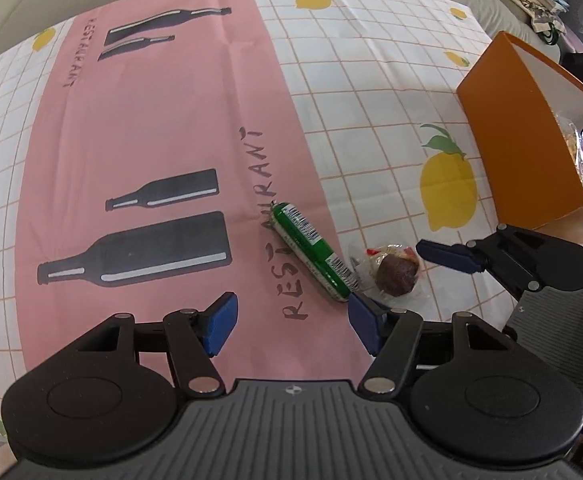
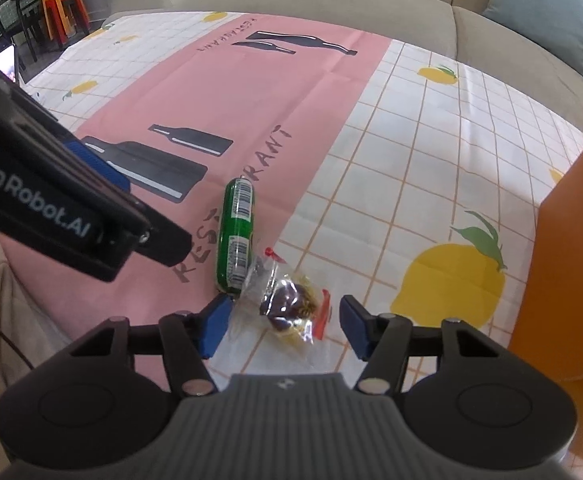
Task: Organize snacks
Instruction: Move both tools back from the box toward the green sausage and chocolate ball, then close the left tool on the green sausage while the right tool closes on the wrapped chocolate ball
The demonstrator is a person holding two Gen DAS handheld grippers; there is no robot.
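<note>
On the desk [image 1: 371, 80], left to right, the left tongs [image 1: 291, 326] hung spread above the pink cloth; a green sausage stick [image 1: 311, 252] lay touching a clear-wrapped dark sweet [image 2: 287, 306], which sat unpinched between the spread right tongs [image 2: 283, 326], beside the orange box [image 1: 519, 140].

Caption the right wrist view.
Right gripper straddles a clear-wrapped snack beside a green tube on the tablecloth.

Both my wrist cameras look steeply down, close over the pink-and-white lemon-print tablecloth [image 1: 331, 92]. Each sees the green foil-wrapped snack stick [image 1: 313, 252] and, just right of it, the clear-wrapped brown sweet [image 2: 289, 304]. The orange cardboard box [image 1: 519, 140] sits farther right in both.
</note>
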